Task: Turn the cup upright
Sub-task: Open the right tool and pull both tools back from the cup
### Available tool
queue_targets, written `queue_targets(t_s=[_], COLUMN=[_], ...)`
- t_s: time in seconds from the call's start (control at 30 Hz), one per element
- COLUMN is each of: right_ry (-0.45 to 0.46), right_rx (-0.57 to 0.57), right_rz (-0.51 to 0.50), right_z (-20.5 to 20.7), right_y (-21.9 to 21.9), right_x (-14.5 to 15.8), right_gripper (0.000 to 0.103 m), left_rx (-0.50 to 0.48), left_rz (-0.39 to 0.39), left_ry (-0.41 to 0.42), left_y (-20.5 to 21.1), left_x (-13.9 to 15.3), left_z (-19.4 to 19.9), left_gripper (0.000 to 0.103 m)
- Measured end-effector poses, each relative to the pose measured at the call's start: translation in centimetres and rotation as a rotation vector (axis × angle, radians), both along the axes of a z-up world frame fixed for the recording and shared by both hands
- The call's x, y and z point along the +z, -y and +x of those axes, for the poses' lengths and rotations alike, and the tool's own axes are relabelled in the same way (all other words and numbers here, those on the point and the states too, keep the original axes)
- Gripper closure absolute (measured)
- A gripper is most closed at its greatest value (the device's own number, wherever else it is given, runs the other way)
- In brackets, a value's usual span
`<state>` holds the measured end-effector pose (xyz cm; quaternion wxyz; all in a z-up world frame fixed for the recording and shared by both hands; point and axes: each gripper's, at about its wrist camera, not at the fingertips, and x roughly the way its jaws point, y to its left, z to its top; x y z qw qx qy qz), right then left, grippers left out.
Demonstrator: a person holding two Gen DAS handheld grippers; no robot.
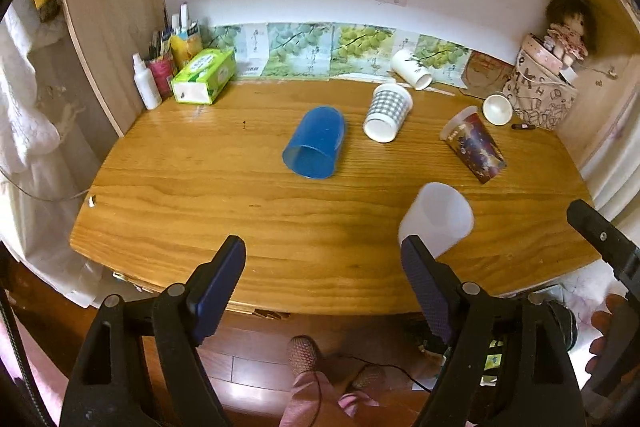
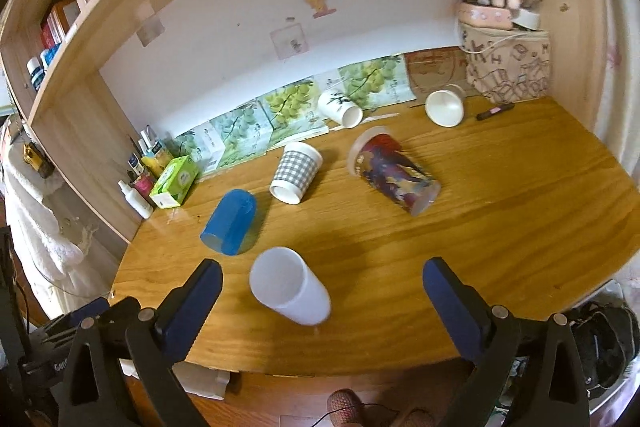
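While both grippers hang wide open over the desk's (image 2: 500, 211) near edge, a white cup (image 2: 289, 285) lies tipped on the wood between the right gripper's (image 2: 322, 291) fingers, nearer its left one. It sits just beyond the left gripper's (image 1: 324, 275) right finger (image 1: 424, 279); a blue cup (image 1: 316, 143) lies farther ahead.

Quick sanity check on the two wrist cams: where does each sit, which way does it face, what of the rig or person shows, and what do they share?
Left wrist: sits on the left claw off the desk's front edge, faces the back wall; open fingers, feet below, right claw at right edge.
Right wrist: sits on the right claw, closer in, angled toward the back left; open fingers frame the white cup.
Shared: white cup, blue cup, checked cup, tissue box, doll, desk.
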<state>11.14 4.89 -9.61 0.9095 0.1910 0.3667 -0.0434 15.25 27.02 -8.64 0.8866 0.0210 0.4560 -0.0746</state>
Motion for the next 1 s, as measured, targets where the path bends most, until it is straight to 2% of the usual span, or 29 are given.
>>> queue_targets(t_s=[0.17,0.27,0.47,0.77,1.0], right_ry=[0.007,0.015,0.076,0.171,0.233], right_rx=[-0.025,-0.024,-0.024,0.023,0.019], right_rz=[-0.017,-0.013,-0.033,-0.057,-0.130], right_z=[-3.2,-5.1,-9.0,-12.3,-13.7], right_y=[1.6,2.2,2.3,2.0,0.9], right_x=[1.2,2.2,4.8,7.8,9.5], right_gripper=[0.001,0.001,0.001,0.000,0.000], left_rx=[-0.003,-0.003,-0.003,0.047,0.074], left_rz=[-0.025,-0.062,-0.099,-0.038,-0.021], left_ry=[0.023,0.047,0.137,0.375,0.485], left_y=[2.2,3.1,4.7,5.8,5.8], left_x=[1.5,2.5,5.3,9.0,10.4], left_z=[-2.4,-3.8,-6.5,-11.3,-13.0], left_gripper=[0.015,0.008,0.005,0.001,0.000])
